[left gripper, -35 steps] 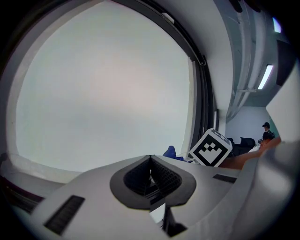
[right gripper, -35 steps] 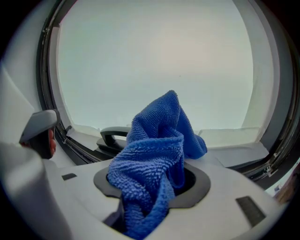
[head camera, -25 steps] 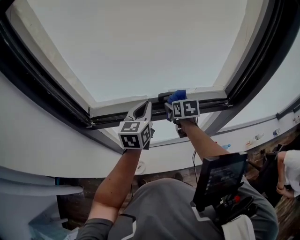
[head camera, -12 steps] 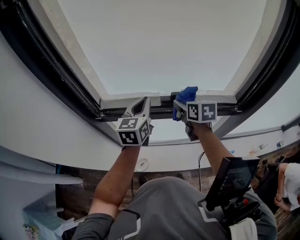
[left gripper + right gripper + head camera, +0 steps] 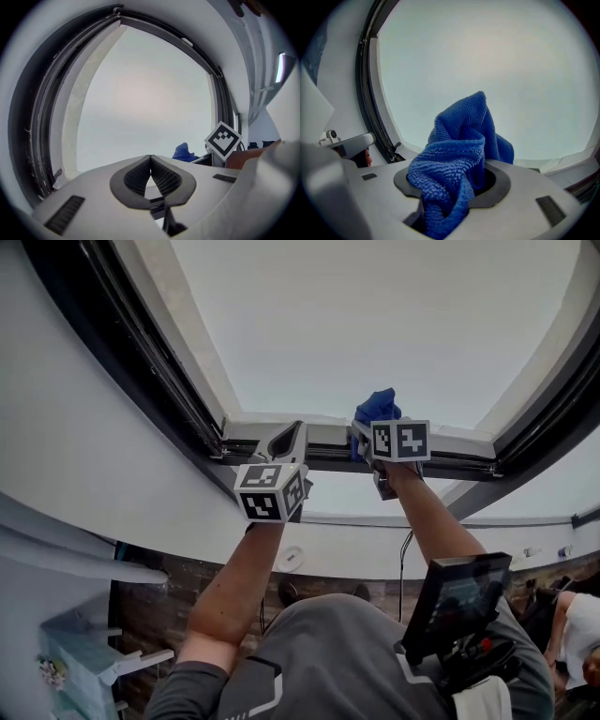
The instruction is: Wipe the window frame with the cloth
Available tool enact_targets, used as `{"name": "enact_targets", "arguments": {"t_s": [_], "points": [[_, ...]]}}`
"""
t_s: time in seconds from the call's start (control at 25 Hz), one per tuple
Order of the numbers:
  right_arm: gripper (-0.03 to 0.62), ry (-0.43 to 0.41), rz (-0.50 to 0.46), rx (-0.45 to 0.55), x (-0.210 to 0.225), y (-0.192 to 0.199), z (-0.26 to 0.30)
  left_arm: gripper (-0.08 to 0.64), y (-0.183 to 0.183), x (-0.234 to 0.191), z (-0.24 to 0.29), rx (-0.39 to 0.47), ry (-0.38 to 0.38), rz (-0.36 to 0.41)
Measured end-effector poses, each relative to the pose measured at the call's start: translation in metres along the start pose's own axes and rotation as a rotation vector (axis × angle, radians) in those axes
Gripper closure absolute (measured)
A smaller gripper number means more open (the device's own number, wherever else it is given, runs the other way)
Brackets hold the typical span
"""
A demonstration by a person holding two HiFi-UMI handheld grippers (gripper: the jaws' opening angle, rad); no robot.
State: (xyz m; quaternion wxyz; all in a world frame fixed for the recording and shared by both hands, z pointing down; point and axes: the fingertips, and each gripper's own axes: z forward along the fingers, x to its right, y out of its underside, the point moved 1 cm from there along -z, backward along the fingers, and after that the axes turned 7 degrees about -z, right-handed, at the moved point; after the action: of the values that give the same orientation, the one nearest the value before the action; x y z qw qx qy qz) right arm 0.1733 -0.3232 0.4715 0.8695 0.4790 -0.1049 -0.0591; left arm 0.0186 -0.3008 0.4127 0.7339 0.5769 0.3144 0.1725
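Note:
The window frame (image 5: pixel 323 448) is a dark rail with a pale ledge running across the head view's middle; its dark side rail (image 5: pixel 35 140) curves up the left of the left gripper view. A blue cloth (image 5: pixel 377 409) (image 5: pixel 459 154) is bunched in my right gripper (image 5: pixel 367 439) (image 5: pixel 454 183), which is shut on it and held at the frame's lower rail. The cloth (image 5: pixel 185 152) also shows low right in the left gripper view. My left gripper (image 5: pixel 286 439) (image 5: pixel 150 161) is shut with nothing in it, its tip at the rail left of the cloth.
Pale window glass (image 5: pixel 375 324) fills the area above the rail. Dark side frames (image 5: pixel 141 343) slope up on both sides. Below are a white wall (image 5: pixel 112 512), a shelf unit (image 5: pixel 75 652) at lower left and a person (image 5: pixel 577 634) at lower right.
The view has shifted, so the rail now sits slightly lower and more level. Both grippers stay on the lower rail; the right one with the cloth has edged right along it.

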Motion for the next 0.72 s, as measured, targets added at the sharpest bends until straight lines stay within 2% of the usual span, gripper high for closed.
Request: {"name": "enact_targets", "arguments": {"t_s": [0.16,0.24,0.36,0.56,0.72], "points": [[0.368,0.013,-0.006,0.002,-0.006,0.002,0.012,0.551,-0.001,-0.011,-0.010,-0.002,-0.014,0.011],[0.368,-0.021,0.027,-0.015,-0.015,0.003,0.023,0.550,0.003,-0.026,-0.013,-0.006,-0.027,0.008],[0.368,-0.094,0.064,-0.093,-0.035,0.022,0.052,0.550,0.014,-0.050,-0.020,-0.016,-0.044,-0.022],[0.368,-0.098,0.090,-0.124,-0.054,0.030,0.077,0.551,0.015,-0.081,-0.041,-0.015,-0.078,-0.032],[0.368,-0.105,0.071,-0.145,-0.081,0.035,0.097,0.551,0.011,-0.108,-0.061,-0.005,-0.117,-0.029]]}}
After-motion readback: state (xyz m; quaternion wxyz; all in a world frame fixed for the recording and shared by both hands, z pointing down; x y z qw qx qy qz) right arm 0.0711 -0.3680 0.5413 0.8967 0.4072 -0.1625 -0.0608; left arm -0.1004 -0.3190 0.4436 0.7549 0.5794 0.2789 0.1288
